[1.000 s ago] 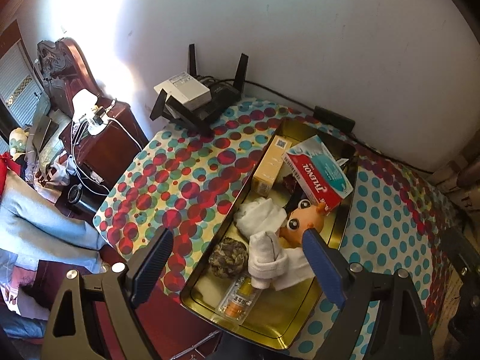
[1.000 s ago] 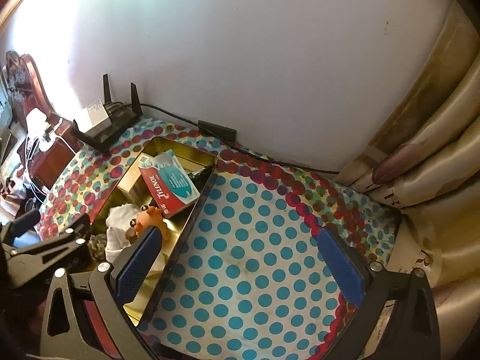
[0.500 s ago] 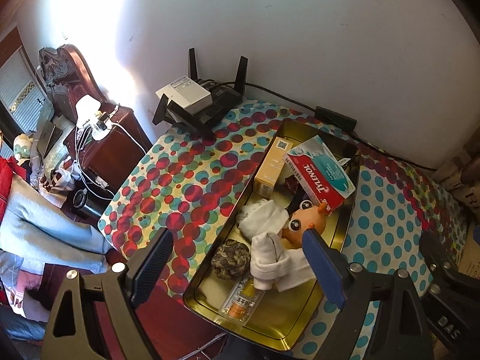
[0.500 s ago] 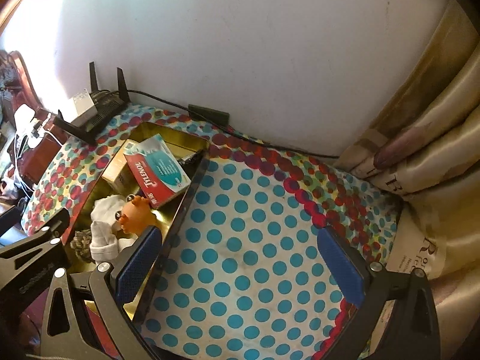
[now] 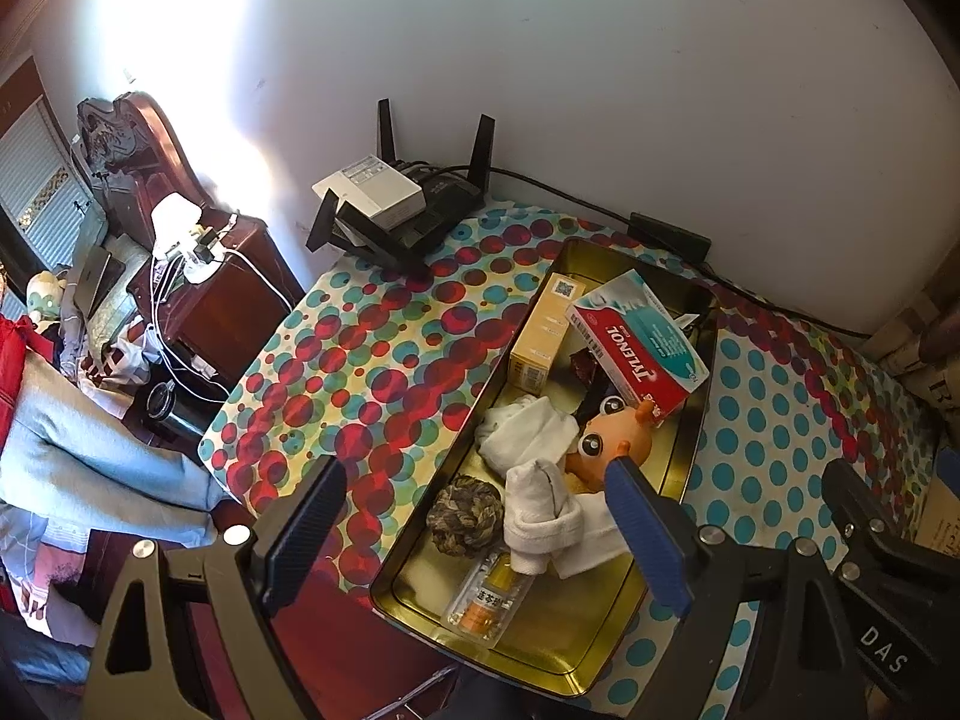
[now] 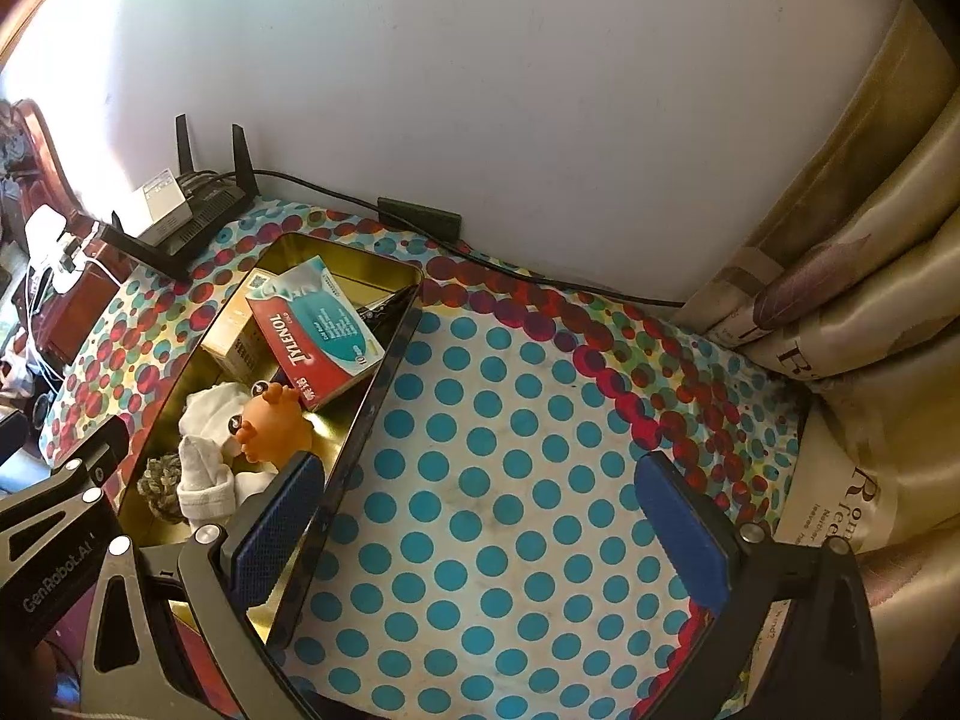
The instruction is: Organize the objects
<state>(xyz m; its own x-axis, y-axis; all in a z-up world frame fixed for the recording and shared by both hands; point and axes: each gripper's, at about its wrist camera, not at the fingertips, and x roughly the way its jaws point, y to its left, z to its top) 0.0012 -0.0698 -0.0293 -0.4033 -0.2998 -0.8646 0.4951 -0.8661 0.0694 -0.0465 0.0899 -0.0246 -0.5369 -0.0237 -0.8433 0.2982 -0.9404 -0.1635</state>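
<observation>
A gold metal tray (image 5: 576, 642) (image 6: 360, 414) lies on the polka-dot tablecloth. In it are a red and teal Tylenol box (image 5: 636, 342) (image 6: 315, 330), a yellow box (image 5: 543, 336), white socks (image 5: 540, 504), an orange toy figure (image 5: 609, 441) (image 6: 270, 423), a knotted rope ball (image 5: 465, 513) and a small clear packet (image 5: 489, 597). My left gripper (image 5: 474, 534) is open and empty, hovering above the tray's near end. My right gripper (image 6: 480, 531) is open and empty above the blue-dotted cloth right of the tray.
A black router with a white box on it (image 5: 396, 207) stands at the back left by the wall. A black cable and adapter (image 6: 420, 219) run along the wall. Curtains (image 6: 852, 276) hang at the right. A wooden nightstand (image 5: 210, 294) and bedding lie left of the table.
Both grippers have shifted slightly; the right one has moved left and closer to the tray, and now shows at the right edge of the left wrist view. Nothing was picked up.
</observation>
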